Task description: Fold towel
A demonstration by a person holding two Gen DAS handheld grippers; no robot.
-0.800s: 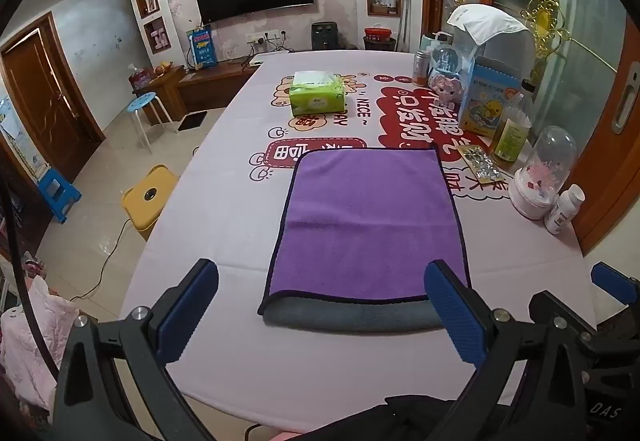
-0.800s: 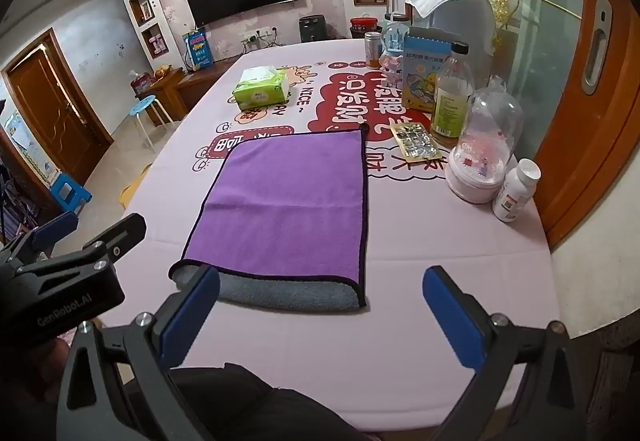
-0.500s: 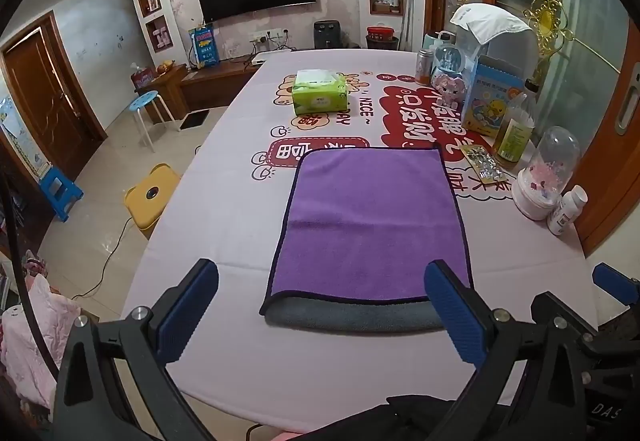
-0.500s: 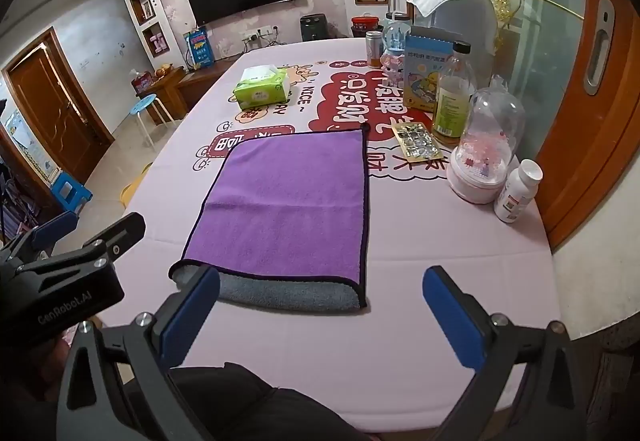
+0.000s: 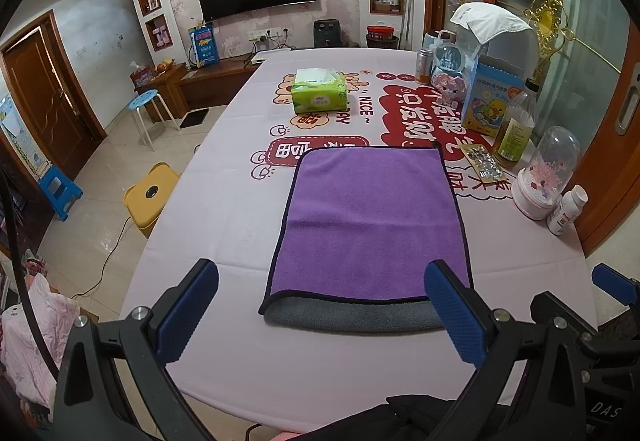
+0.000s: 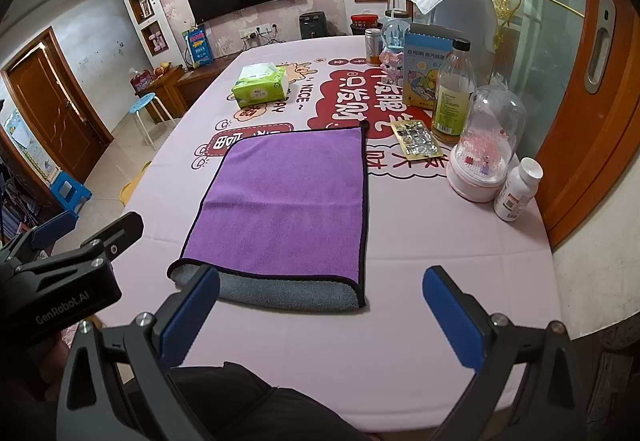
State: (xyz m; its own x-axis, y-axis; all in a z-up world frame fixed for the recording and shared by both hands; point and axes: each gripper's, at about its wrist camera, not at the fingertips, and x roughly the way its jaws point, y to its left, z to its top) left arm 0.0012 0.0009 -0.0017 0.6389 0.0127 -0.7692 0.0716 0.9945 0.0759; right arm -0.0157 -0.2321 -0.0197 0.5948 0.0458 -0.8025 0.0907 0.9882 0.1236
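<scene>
A purple towel [image 5: 372, 217] with a black hem and grey underside lies folded once on the pink tablecloth [image 5: 224, 209], its fold at the near edge. It also shows in the right wrist view [image 6: 288, 201]. My left gripper [image 5: 320, 313] is open and empty, held above the near table edge in front of the towel's fold. My right gripper [image 6: 320, 313] is open and empty, near the towel's near right corner. The left gripper's body [image 6: 60, 281] shows at the left of the right wrist view.
A green tissue box [image 5: 319, 90] stands beyond the towel. Along the right side stand a bottle [image 6: 454, 97], a glass dome [image 6: 486, 153], a white pill bottle [image 6: 516, 189], a foil blister pack [image 6: 416, 139] and a carton [image 6: 424, 69]. Stools stand on the floor at left.
Both grippers have drifted slightly, so the towel sits a touch higher in view. The towel has not moved and both grippers stay open.
</scene>
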